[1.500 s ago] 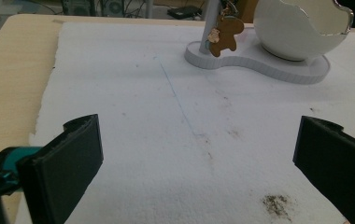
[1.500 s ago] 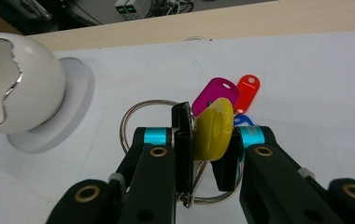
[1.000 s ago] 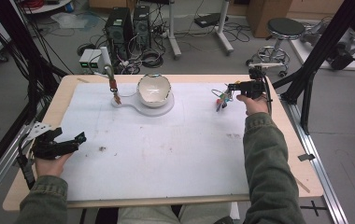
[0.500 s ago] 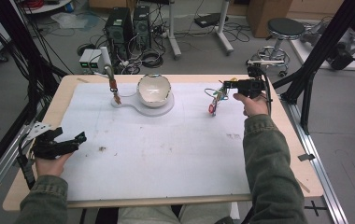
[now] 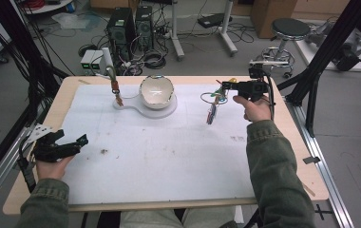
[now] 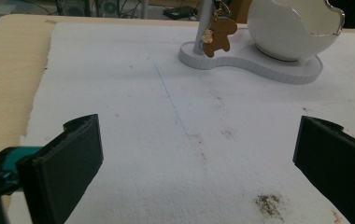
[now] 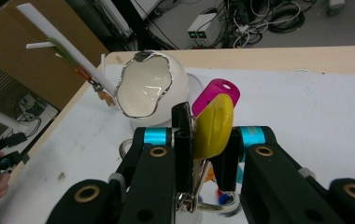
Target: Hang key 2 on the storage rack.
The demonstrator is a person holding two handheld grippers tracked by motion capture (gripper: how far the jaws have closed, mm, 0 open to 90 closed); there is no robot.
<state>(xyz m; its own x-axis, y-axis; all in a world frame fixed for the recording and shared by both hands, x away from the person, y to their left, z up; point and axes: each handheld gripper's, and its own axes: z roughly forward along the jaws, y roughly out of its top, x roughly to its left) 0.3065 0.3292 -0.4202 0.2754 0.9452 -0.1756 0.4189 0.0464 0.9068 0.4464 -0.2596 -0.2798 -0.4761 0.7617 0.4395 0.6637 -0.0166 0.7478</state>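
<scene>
My right gripper (image 5: 225, 87) is over the table's far right, shut on a bunch of keys with coloured tags (image 5: 211, 112) that dangles below it. In the right gripper view the jaws (image 7: 207, 134) pinch a yellow tag (image 7: 213, 125), with a pink tag (image 7: 214, 92) behind it and the key rings hanging underneath. At the near left edge my left gripper (image 5: 61, 145) is held low over the white mat, its jaws (image 6: 199, 163) wide apart and nothing between them.
A white egg-shaped bowl (image 5: 157, 90) sits on a white stand (image 5: 166, 110) at the far middle. The stand's post (image 5: 107, 61) carries a brown bear charm (image 5: 117, 98). The white mat (image 5: 169, 156) covers the wooden table (image 5: 307, 156). The bowl (image 7: 150, 88) lies ahead of the right gripper.
The key bunch has swung left and now hangs lower beneath the right gripper, which shifted slightly left. The left gripper has not moved.
</scene>
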